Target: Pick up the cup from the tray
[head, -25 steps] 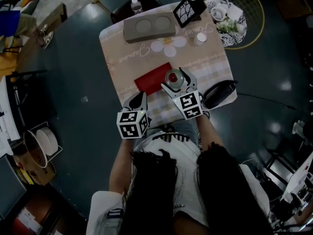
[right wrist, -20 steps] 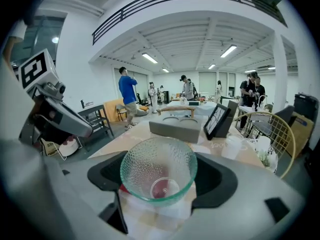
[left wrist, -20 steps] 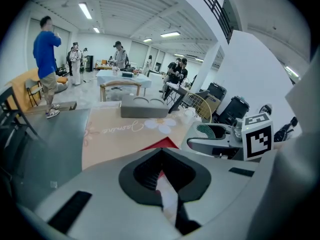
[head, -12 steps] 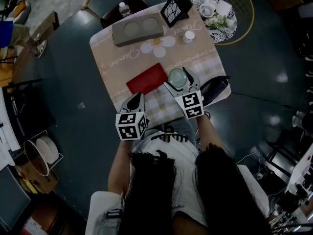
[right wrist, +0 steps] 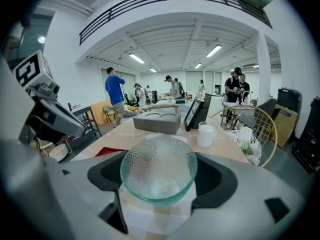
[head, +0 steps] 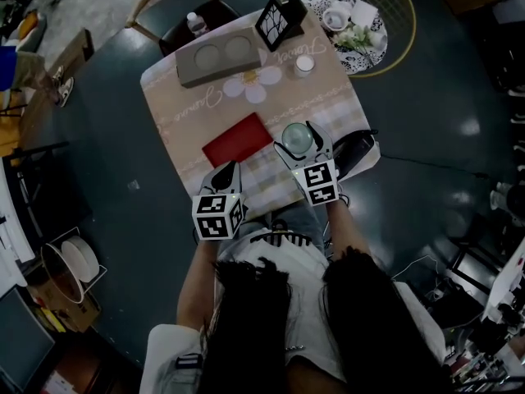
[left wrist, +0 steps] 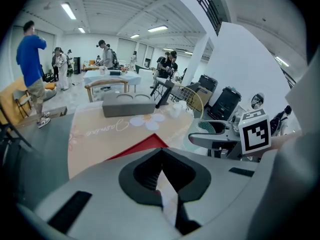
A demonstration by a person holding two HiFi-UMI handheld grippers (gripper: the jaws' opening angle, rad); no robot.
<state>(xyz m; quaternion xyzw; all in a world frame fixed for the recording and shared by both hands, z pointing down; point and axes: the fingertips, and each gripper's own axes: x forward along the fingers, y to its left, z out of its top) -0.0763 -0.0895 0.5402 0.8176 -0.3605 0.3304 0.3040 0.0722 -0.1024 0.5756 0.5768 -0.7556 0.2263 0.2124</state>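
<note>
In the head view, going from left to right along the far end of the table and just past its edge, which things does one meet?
Grey tray → small white cup → white flowers, off the table.

The right hand-held gripper (head: 299, 140) is carrying the glass cup (head: 296, 135) sideways off the red tray (head: 238, 140), and is now holding it over the checked worktop (head: 264, 176) just beside the tray.

The cup (right wrist: 159, 170) is clear greenish glass, dimpled and glossy. Matt printed cloth covers the tabletop (head: 189, 117).
</note>
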